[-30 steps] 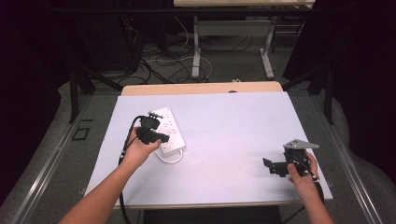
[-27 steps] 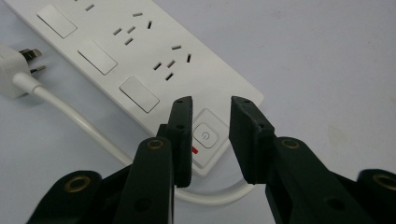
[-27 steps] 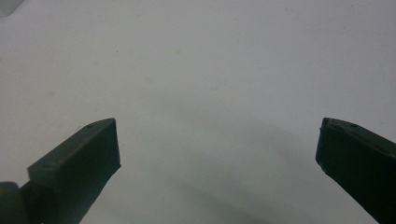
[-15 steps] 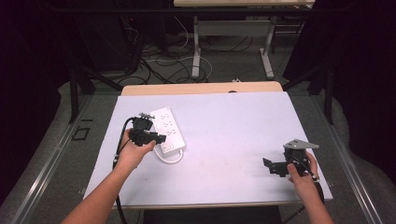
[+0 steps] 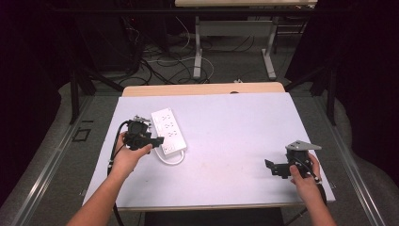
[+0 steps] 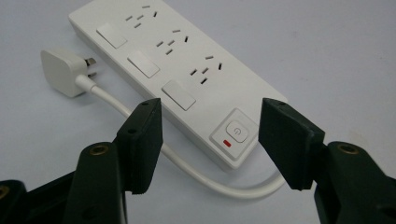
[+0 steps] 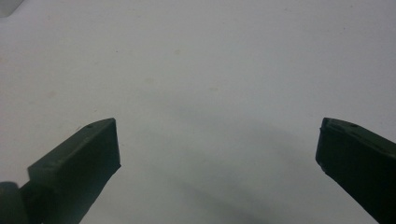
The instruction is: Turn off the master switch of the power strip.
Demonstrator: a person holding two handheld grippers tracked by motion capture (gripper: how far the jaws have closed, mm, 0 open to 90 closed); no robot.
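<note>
A white power strip (image 5: pixel 168 129) with three sockets lies at the table's left. Its white plug (image 6: pixel 63 72) and looped cord (image 6: pixel 196 179) rest beside it. My left gripper (image 5: pixel 159 140) sits just left of the strip, pointing at its near end. In the left gripper view the jaws (image 6: pixel 212 140) frame the end with the power button (image 6: pixel 237 130) and touch nothing. They are open and have just been opening. My right gripper (image 5: pixel 269 165) rests open at the table's right front, with bare tabletop between its jaws (image 7: pixel 217 149).
The pale table top (image 5: pixel 235 122) has a wooden strip (image 5: pixel 202 89) along its far edge. Table legs and loose cables (image 5: pixel 164 61) lie on the floor beyond. Metal floor rails run along both sides of the table.
My left gripper has drawn back to the left, off the power strip, and its jaws have spread apart. The right gripper has stayed where it was.
</note>
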